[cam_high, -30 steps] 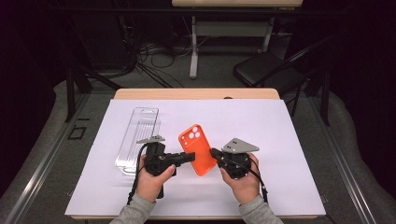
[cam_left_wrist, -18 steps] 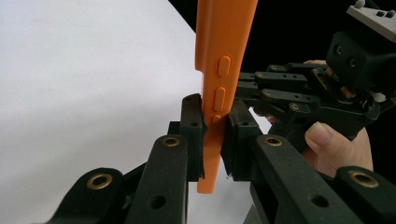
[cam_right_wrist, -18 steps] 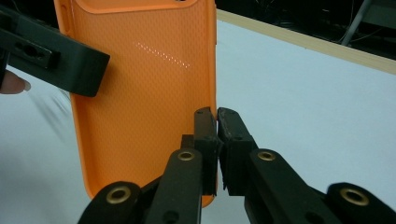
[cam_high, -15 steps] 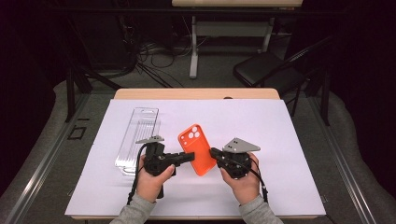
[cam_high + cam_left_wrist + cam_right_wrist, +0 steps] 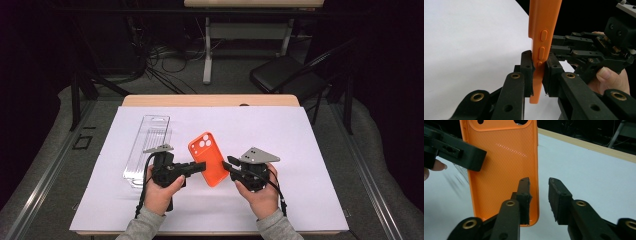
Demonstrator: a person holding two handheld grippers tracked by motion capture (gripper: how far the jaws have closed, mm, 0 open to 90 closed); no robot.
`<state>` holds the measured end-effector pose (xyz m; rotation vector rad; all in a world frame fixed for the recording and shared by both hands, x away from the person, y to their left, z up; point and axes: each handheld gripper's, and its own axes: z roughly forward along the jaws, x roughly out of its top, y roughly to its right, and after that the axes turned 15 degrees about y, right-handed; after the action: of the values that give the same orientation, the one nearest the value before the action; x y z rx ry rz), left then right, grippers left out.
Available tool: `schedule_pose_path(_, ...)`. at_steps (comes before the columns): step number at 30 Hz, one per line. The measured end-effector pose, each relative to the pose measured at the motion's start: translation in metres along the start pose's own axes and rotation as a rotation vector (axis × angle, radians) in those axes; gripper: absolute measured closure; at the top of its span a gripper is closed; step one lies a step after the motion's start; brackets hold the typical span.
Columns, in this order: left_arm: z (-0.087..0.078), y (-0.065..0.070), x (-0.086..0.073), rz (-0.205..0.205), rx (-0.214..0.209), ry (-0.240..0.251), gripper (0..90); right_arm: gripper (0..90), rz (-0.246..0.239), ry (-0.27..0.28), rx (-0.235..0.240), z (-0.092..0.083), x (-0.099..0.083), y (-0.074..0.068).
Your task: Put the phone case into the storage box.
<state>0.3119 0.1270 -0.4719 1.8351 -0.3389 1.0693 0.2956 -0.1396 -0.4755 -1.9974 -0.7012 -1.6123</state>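
Note:
An orange phone case (image 5: pixel 209 159) is held tilted above the white sheet, its camera holes at the far end. My left gripper (image 5: pixel 200 166) is shut on its left edge; the pads (image 5: pixel 527 65) squeeze the side wall just below the side buttons on the case (image 5: pixel 543 30). My right gripper (image 5: pixel 229 163) meets the case from the right. Its jaws have just been opening. In the right gripper view the right gripper (image 5: pixel 539 187) stands open, with the case's (image 5: pixel 501 157) right edge in the gap and neither pad pressing it.
A clear plastic package (image 5: pixel 148 145) lies on the white sheet (image 5: pixel 310 145) to the left of my left hand. A wooden table edge (image 5: pixel 210 100) runs along the far side. A black chair (image 5: pixel 285 75) and cables stand on the floor beyond.
Both hands and the orange case stay where they were. The right gripper's jaws look slightly wider apart than a second ago.

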Motion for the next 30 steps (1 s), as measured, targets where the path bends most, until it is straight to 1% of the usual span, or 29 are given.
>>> schedule_pose_path(4, -0.004, -0.003, 0.003, 0.004, 0.016, 0.012, 80.3, 63.2, -0.003, 0.018, -0.003, -0.002, 0.0, 0.0)
schedule_pose_path(6, -0.006, -0.005, 0.005, 0.012, 0.024, 0.012, 80.3, 61.8, -0.015, 0.026, -0.015, -0.002, 0.001, 0.0)
schedule_pose_path(7, -0.007, -0.006, 0.006, 0.015, 0.026, 0.011, 80.2, 60.9, -0.016, 0.028, -0.012, -0.003, 0.001, 0.0)
schedule_pose_path(9, -0.009, -0.008, 0.008, 0.017, 0.023, 0.013, 80.2, 60.1, -0.016, 0.031, -0.01, -0.003, 0.001, 0.0)
schedule_pose_path(13, -0.012, -0.011, 0.012, 0.032, 0.006, 0.01, 80.2, 59.6, -0.02, 0.035, -0.013, -0.004, 0.002, 0.001)
schedule_pose_path(15, -0.013, -0.011, 0.013, 0.04, 0.004, 0.009, 80.2, 59.5, -0.017, 0.037, -0.011, -0.004, 0.002, 0.002)
schedule_pose_path(17, -0.014, -0.011, 0.015, 0.06, 0.004, 0.005, 80.2, 59.4, -0.016, 0.041, -0.014, -0.005, 0.002, 0.002)
schedule_pose_path(21, -0.014, -0.013, 0.016, 0.063, -0.012, -0.008, 80.2, 59.0, -0.014, 0.047, -0.016, -0.006, 0.004, 0.005)
schedule_pose_path(25, -0.013, -0.013, 0.018, 0.097, -0.017, -0.031, 80.2, 58.0, -0.01, 0.045, -0.009, -0.008, 0.004, 0.009)
schedule_pose_path(30, -0.013, -0.013, 0.019, 0.135, -0.027, -0.048, 80.2, 54.4, -0.011, 0.064, 0.011, -0.01, 0.006, 0.013)
